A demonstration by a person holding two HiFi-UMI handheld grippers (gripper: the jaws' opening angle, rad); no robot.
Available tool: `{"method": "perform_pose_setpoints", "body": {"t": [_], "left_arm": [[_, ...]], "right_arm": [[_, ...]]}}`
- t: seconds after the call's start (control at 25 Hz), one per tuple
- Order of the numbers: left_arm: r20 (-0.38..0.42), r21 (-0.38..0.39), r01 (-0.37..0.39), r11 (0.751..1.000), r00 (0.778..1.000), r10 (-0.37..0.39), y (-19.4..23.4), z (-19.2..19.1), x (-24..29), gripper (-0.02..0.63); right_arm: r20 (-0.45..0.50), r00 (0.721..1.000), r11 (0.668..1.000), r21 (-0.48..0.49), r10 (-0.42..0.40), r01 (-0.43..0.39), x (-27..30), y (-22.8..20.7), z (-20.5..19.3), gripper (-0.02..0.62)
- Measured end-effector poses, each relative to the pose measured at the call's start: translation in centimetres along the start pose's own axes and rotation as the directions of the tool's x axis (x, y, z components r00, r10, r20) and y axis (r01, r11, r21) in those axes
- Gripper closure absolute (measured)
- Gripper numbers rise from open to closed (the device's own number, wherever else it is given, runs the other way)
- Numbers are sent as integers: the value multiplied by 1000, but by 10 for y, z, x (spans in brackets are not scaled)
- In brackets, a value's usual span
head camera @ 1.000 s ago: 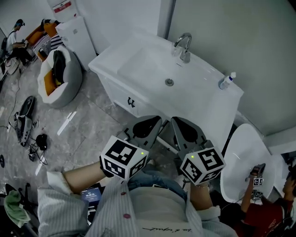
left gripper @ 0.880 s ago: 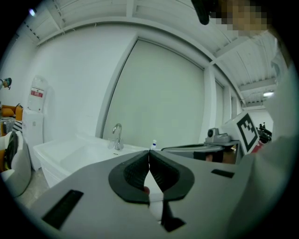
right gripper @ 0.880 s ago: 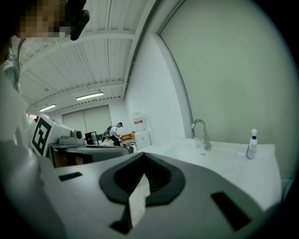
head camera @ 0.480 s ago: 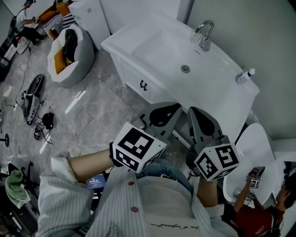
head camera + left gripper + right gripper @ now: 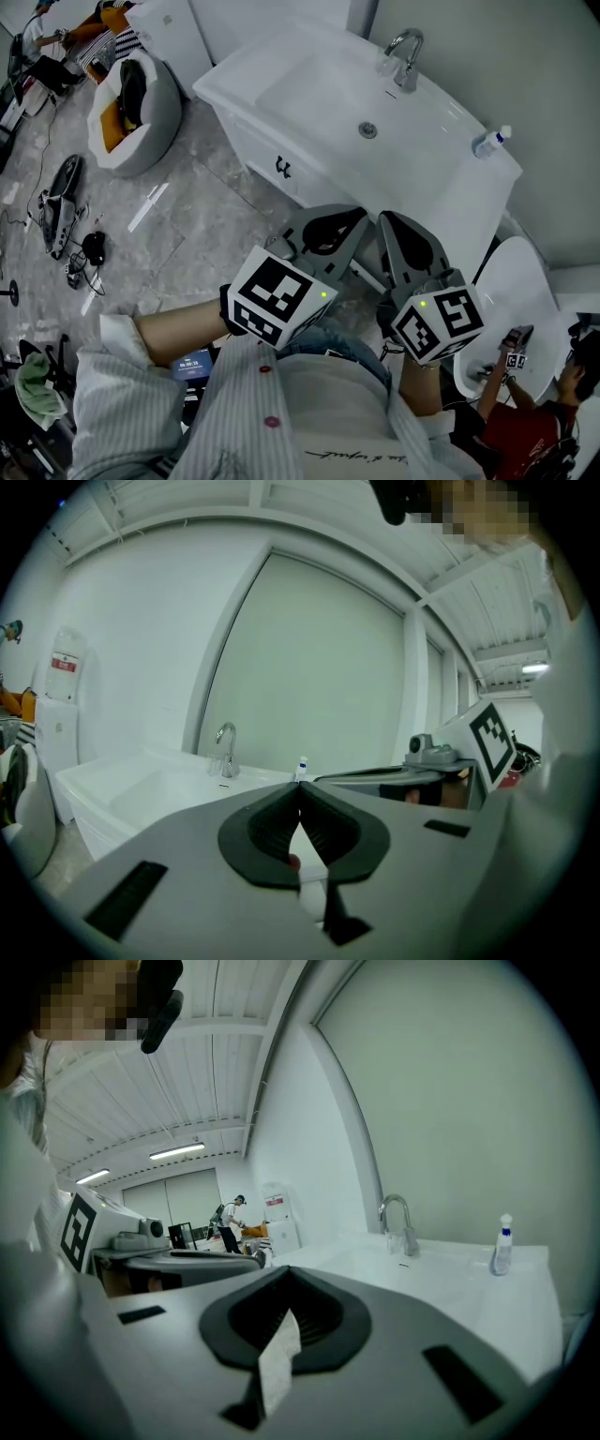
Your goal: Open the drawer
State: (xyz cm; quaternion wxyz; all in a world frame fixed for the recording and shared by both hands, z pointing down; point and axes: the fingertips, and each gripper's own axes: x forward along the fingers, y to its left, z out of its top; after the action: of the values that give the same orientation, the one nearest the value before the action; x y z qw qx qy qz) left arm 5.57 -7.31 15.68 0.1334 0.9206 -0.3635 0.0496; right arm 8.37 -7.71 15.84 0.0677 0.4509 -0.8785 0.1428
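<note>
So the drawer [image 5: 261, 155] is in the front of the white vanity, right under the sink basin [image 5: 309, 89], and it's fully shut. In the head view its front faces roughly 7 o'clock toward the floor. Its long axis runs from about 10 o'clock to 4 o'clock along the cabinet. A little dark handle [image 5: 282, 169] sits on the front.

The faucet [image 5: 403, 52] is at the back of the counter, around 1 o'clock from the handle. A small bottle [image 5: 487, 142] stands on the counter's far corner, about 3 o'clock from the handle.

Both claws hang side by side at roughly 5 o'clock from the handle, well clear of it, tips aimed up toward the vanity. The left gripper [image 5: 300, 789] has its jaws pressed together with nothing pinched. Same for the right gripper [image 5: 286, 1271]: tips closed and empty.

Way off at 10 o'clock there's a beanbag chair [image 5: 131, 103] on the floor.
</note>
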Motion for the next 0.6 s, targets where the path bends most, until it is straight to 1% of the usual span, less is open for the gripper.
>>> {"method": "perform_pose_setpoints", "body": {"t": [0.6], "left_arm": [[-37, 8, 21, 1000, 999, -21, -4, -14, 7, 589]], "right_arm": [[-22, 999, 1000, -3, -30, 30, -2, -6, -12, 588]]}}
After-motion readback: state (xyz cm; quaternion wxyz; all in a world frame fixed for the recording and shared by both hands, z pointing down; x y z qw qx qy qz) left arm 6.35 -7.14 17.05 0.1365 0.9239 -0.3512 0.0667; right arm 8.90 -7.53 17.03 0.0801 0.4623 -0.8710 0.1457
